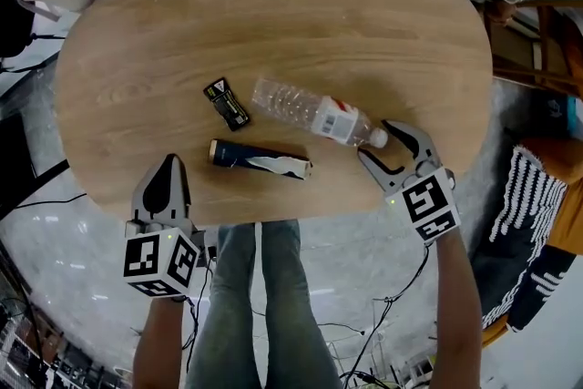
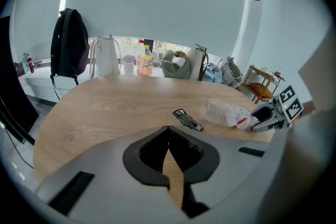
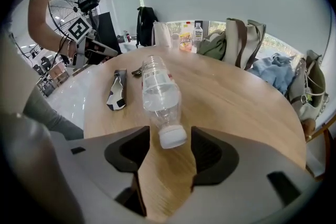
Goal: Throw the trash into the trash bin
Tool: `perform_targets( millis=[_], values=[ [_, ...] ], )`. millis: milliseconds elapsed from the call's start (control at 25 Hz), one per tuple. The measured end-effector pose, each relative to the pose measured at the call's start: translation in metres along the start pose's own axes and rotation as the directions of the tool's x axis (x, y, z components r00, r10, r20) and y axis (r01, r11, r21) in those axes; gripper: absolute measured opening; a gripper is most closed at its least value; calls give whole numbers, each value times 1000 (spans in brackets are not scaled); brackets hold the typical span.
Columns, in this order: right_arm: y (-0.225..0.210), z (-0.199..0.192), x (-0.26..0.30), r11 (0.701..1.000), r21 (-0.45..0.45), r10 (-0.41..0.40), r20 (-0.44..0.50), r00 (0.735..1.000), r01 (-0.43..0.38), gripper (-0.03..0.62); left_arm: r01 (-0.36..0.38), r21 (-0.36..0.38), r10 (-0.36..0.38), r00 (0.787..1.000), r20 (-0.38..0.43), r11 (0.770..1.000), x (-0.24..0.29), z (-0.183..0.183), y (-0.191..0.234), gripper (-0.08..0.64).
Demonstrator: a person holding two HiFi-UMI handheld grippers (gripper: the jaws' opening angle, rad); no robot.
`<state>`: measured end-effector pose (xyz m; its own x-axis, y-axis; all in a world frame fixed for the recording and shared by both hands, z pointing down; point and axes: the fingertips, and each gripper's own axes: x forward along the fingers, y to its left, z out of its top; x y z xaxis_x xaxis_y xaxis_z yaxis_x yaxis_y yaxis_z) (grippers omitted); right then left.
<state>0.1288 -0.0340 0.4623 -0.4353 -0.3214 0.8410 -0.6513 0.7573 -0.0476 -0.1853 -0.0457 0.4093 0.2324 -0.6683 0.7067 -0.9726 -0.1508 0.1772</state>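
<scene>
Plastic bottle lies on tabletop, cap between right hand-held gripper jaws, apart, unpinched. Closing on slick round cap could squirt it away. Left hand-held gripper together, empty.

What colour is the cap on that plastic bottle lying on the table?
White; the cap shows best in the right gripper view.

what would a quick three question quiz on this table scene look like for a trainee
1. True or false: the plastic bottle stands upright on the table.
2. Which part of the bottle sits between the jaws of the right tool? A base, B cap, C label
3. Name the item lying nearest the left tool.
Key: 1 false, it lies on its side; 2 B; 3 the crushed carton.
</scene>
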Motion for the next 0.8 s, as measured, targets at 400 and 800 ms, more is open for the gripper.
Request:
perform_targets(
  millis=[400, 800],
  values=[
    [1, 5, 10, 998, -55, 44, -5, 999, -44, 172, -14, -7, 14, 1000, -9, 1000, 3, 0, 12, 18],
    [13, 9, 8, 995, -67, 70, 28, 997, -68, 166, -10, -18, 10, 1000, -2, 1000, 1, 1, 16, 18]
  ],
)
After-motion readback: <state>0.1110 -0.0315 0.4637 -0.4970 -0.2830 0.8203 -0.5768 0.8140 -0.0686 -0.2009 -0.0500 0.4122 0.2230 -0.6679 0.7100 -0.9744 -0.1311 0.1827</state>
